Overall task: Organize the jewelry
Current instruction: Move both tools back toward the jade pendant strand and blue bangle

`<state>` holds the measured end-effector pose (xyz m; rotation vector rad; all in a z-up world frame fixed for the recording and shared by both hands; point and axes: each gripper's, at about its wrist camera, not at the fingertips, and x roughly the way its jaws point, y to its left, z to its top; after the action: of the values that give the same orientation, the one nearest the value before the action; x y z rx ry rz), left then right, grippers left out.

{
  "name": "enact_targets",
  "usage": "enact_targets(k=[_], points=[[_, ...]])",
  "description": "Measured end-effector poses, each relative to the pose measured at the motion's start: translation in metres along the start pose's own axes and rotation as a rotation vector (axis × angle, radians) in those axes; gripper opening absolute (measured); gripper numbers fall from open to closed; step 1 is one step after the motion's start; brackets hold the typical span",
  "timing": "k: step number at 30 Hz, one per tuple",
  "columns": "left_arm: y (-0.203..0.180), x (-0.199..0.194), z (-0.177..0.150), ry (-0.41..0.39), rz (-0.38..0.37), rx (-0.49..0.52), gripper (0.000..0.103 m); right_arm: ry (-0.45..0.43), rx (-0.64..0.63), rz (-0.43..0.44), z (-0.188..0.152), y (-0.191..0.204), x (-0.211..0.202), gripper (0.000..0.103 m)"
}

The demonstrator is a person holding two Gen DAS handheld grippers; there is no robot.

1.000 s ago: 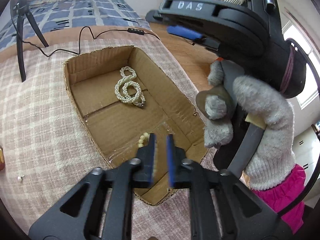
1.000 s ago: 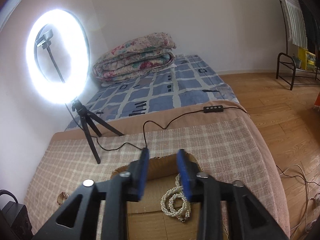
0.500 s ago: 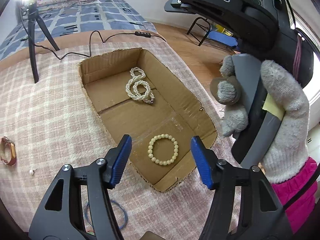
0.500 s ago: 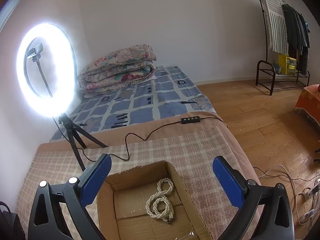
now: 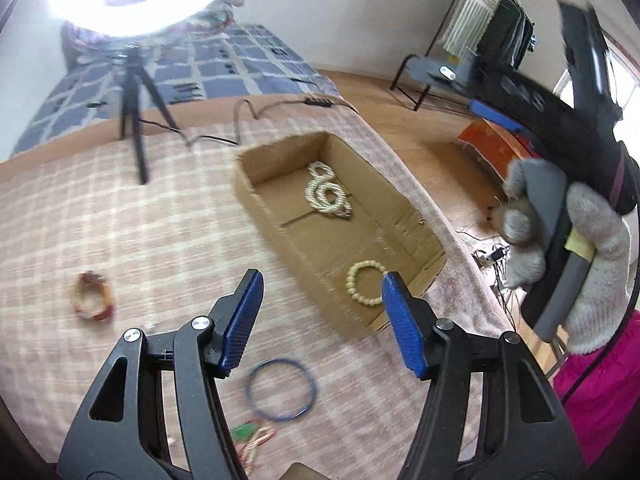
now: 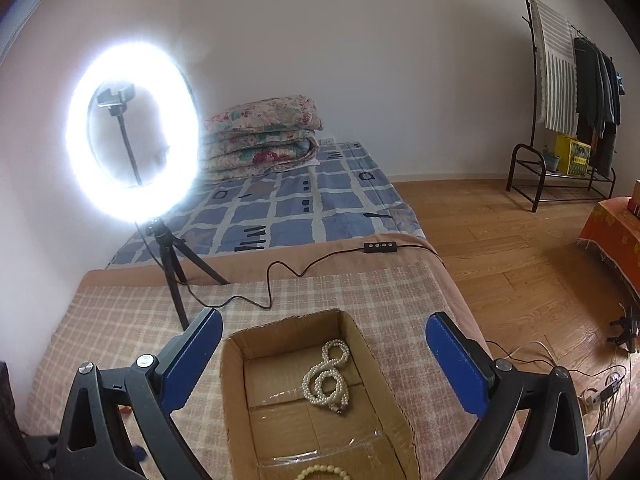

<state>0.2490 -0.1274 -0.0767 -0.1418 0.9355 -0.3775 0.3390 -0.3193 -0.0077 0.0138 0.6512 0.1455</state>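
An open cardboard box (image 5: 408, 204) (image 6: 234, 376) sits on the checked cloth. Inside lie a coiled pearl necklace (image 5: 326, 196) (image 6: 328, 378) at the far end and a cream bead bracelet (image 5: 366, 289) (image 6: 320, 472) at the near end. My left gripper (image 5: 320, 292) hangs open above the box's near left corner, nothing between its blue pads. On the cloth lie a red-brown bangle (image 5: 93, 297), a thin blue ring (image 5: 281, 389) and a green-and-red piece (image 5: 250, 434). My right gripper (image 6: 324, 342) stands wide open over the box, held by a grey-gloved hand (image 5: 576, 248).
A ring light (image 6: 132, 132) on a black tripod (image 5: 134, 96) stands at the cloth's far edge, its cable (image 6: 276, 280) trailing behind the box. A bed with folded quilts (image 6: 260, 136) lies beyond. Wooden floor and loose wires (image 6: 600, 384) lie to the right.
Both grippers went from nearly shut to open and pulled up and back. The cream bracelet dropped from the left gripper and now lies in the box. More of the cloth's loose jewelry came into view.
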Motion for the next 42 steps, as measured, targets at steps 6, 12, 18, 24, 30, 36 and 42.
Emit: enact_targets(k=[6,12,18,24,30,36,42], points=[[0.04,-0.053,-0.014,-0.058,0.038,-0.025,0.063,-0.023,-0.011,0.027,-0.017,0.018,-0.042,0.103],[0.078,-0.092,-0.035,-0.089,0.065,-0.063,0.063,-0.022,-0.044,0.074,-0.048,0.039,-0.076,0.103],[0.104,-0.102,-0.06,-0.069,0.077,-0.086,0.063,-0.044,-0.115,0.111,-0.084,0.062,-0.103,0.103],[0.113,-0.104,-0.088,-0.035,0.067,-0.084,0.063,-0.013,-0.186,0.151,-0.121,0.085,-0.108,0.103],[0.116,-0.093,-0.114,0.027,0.059,-0.075,0.055,0.049,-0.279,0.171,-0.15,0.103,-0.1,0.097],[0.12,-0.077,-0.141,0.101,0.024,-0.095,0.045,0.13,-0.283,0.209,-0.167,0.108,-0.088,0.094],[0.121,-0.053,-0.167,0.199,-0.037,-0.148,0.04,0.262,-0.255,0.229,-0.185,0.109,-0.063,0.086]])
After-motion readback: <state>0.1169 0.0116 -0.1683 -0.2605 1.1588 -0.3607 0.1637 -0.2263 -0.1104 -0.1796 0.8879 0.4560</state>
